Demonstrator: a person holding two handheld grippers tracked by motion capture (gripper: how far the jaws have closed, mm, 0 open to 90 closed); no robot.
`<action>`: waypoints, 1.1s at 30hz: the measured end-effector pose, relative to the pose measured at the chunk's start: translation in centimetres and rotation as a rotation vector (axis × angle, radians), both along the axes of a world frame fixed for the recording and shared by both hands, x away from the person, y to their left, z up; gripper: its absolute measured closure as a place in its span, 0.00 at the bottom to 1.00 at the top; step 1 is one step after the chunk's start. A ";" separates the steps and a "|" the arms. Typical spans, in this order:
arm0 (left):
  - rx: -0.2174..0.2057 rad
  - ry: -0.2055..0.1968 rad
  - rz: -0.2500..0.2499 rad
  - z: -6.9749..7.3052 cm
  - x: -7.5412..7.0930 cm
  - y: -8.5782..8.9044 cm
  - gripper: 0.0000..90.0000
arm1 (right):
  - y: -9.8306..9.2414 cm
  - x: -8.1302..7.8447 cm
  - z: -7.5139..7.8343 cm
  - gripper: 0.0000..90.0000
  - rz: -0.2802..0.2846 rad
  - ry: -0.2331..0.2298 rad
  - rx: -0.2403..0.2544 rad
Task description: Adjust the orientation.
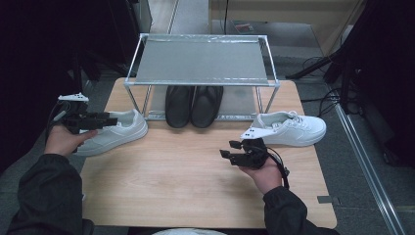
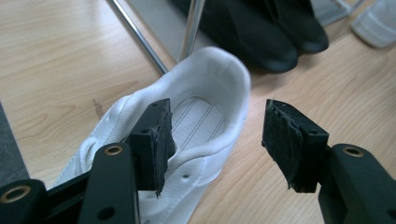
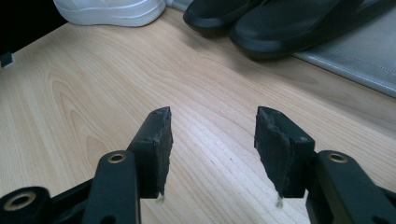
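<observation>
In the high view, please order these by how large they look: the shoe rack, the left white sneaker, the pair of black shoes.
1. shoe rack
2. pair of black shoes
3. left white sneaker, part-hidden by the left gripper; it looks close in size to the pair, so this order is unsure.

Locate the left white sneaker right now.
High view: the left white sneaker lies at the table's left edge, left of the black shoes, with the left gripper at its heel.

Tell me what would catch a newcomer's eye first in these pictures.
Probably the white sneaker at the table's left, with the left gripper open astride its heel collar, one jaw inside the opening. Next, the pair of black shoes under the metal rack at the back. A second white sneaker lies at the right, behind the open, empty right gripper.
</observation>
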State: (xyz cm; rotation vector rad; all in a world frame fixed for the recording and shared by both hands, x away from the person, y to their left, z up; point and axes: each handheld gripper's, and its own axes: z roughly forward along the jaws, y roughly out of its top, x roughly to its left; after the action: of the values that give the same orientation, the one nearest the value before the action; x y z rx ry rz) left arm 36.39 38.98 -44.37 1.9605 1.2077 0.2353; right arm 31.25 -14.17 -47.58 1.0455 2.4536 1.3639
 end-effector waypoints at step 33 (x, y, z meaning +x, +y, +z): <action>-0.064 0.105 -0.146 -3.4 0.7 0.8 0.91 | -0.8 -0.7 -0.2 0.53 -0.034 -0.004 -0.013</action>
State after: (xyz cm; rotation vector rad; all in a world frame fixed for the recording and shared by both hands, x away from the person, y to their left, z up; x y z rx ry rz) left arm 37.14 39.73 -47.80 2.0153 1.1172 0.0190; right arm 30.57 -15.00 -47.76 1.0751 2.4275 1.3366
